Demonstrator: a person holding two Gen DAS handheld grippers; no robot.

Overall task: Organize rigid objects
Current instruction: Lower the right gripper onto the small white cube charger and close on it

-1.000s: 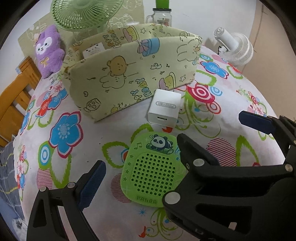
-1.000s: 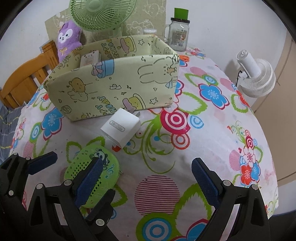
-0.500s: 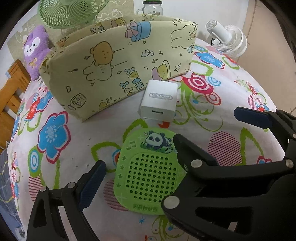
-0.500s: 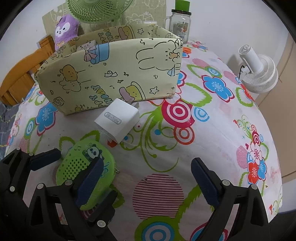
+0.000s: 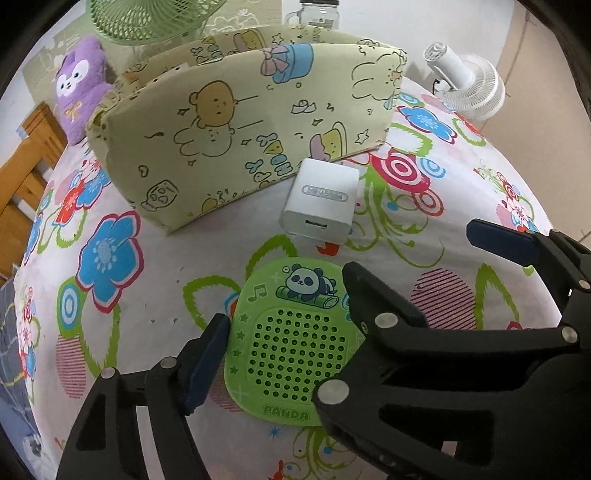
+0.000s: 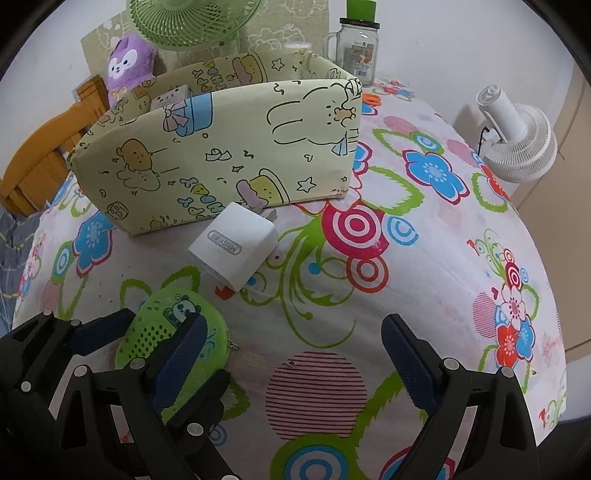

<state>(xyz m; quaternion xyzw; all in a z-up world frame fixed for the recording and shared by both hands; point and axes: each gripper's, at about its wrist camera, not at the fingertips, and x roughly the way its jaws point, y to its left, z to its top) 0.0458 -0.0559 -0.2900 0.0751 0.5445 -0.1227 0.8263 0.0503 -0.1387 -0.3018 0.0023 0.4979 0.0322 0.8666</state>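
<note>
My left gripper (image 5: 284, 350) straddles the green panda speaker (image 5: 291, 343), lying flat near the table's near edge; jaws have just been closing, left pad at its edge, right finger overlapping the other side, firm contact not certain. I judge the grasp is the step in hand: keep the pads square on opposite edges, close fully before lifting, since the soft flat body may slip or tip. My right gripper (image 6: 291, 354) hangs open over bare cloth just beside it, holding nothing. Beyond the speaker sits the white charger (image 5: 321, 201), against the front wall of the yellow cartoon-print fabric bin (image 5: 240, 122), the likely destination. Floral tablecloth (image 6: 424, 258) covers the table. At the far edge: green fan (image 6: 192, 22), purple plush (image 6: 127, 64), glass jar (image 6: 358, 48); white fan (image 6: 517, 140) off the right edge.
</note>
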